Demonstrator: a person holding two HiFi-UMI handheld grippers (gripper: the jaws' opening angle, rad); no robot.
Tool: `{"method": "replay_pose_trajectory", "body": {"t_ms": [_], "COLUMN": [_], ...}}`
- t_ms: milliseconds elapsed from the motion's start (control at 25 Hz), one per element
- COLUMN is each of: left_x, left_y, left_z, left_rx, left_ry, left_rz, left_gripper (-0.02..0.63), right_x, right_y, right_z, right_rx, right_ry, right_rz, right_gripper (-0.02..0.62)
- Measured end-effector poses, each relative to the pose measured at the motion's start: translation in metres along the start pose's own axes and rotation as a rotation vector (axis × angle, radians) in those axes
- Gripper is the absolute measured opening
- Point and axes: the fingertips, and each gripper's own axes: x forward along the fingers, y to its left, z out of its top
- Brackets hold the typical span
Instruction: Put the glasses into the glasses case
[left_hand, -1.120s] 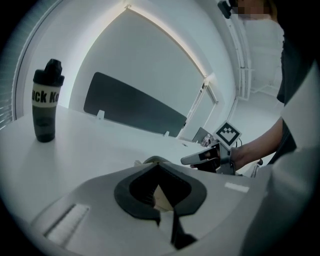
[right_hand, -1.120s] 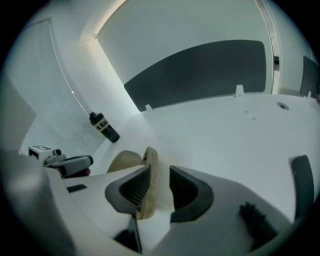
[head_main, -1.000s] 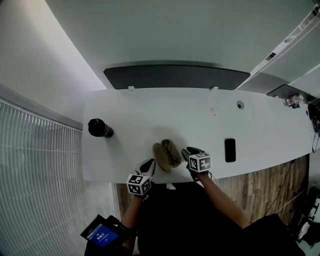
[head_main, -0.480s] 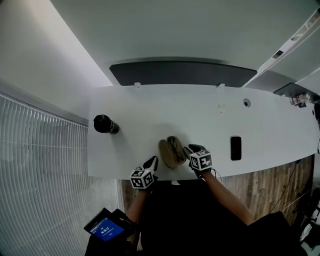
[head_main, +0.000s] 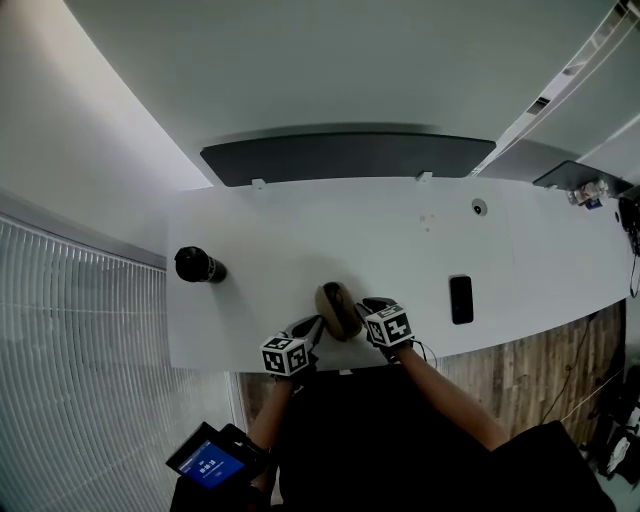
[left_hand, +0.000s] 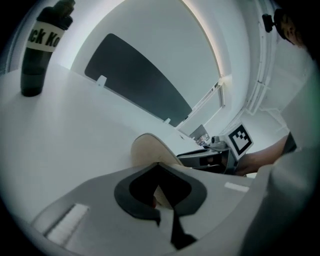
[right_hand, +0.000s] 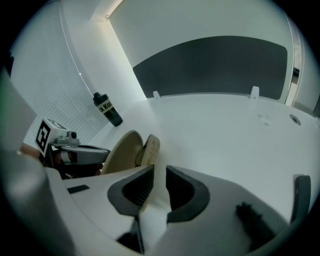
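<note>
The tan glasses case (head_main: 338, 310) lies near the table's front edge, its two halves folded almost together. A narrow slit between the halves shows in the right gripper view (right_hand: 142, 150). No glasses are visible; the inside of the case is hidden. My left gripper (head_main: 313, 327) sits at the case's near left edge, jaw tips together, with the tan lid (left_hand: 150, 150) rising just beyond them. My right gripper (head_main: 366, 308) is against the case's right side. Its jaws (right_hand: 160, 187) are closing with a small gap, and only bare table shows between the pads.
A black bottle (head_main: 198, 265) stands at the table's left end. A black phone (head_main: 460, 299) lies to the right of my right gripper. A dark panel (head_main: 345, 157) runs along the far edge. The white table (head_main: 300, 230) ends just under both hands.
The case lay open in two halves and is now folded nearly closed. My left gripper has moved right, up to the case. The right gripper shifted slightly left against it.
</note>
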Motion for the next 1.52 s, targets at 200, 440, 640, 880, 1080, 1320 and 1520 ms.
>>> {"method": "replay_pose_trajectory", "body": {"t_ms": [200, 440, 640, 880, 1080, 1320, 1520], "left_x": [0.025, 0.047, 0.054, 0.023, -0.021, -0.046, -0.037], "left_y": [-0.023, -0.036, -0.042, -0.054, -0.055, -0.058, -0.058], "left_z": [0.005, 0.005, 0.008, 0.039, 0.071, 0.067, 0.059], "left_rx": [0.042, 0.12, 0.154, 0.159, 0.242, 0.421, 0.404], "left_ry": [0.175, 0.302, 0.304, 0.126, -0.083, -0.181, -0.164], "left_rz": [-0.059, -0.085, -0.105, -0.172, -0.11, -0.064, -0.07], "left_gripper": [0.008, 0.008, 0.008, 0.008, 0.008, 0.008, 0.008], "right_x": [0.003, 0.002, -0.016, -0.077, -0.121, -0.109, -0.101], "right_y": [0.0, -0.016, -0.024, -0.027, 0.007, 0.025, 0.029], "right_z": [-0.006, -0.017, -0.006, 0.039, 0.059, 0.041, 0.04], "right_rx": [0.079, 0.128, 0.081, 0.081, -0.021, -0.149, -0.174], "right_ry": [-0.03, -0.026, -0.102, -0.343, -0.493, -0.421, -0.394], "right_rz": [0.061, 0.036, -0.011, -0.019, 0.077, 0.069, 0.07], "right_gripper": [0.077, 0.074, 0.075, 0.057, 0.008, 0.006, 0.006]}}
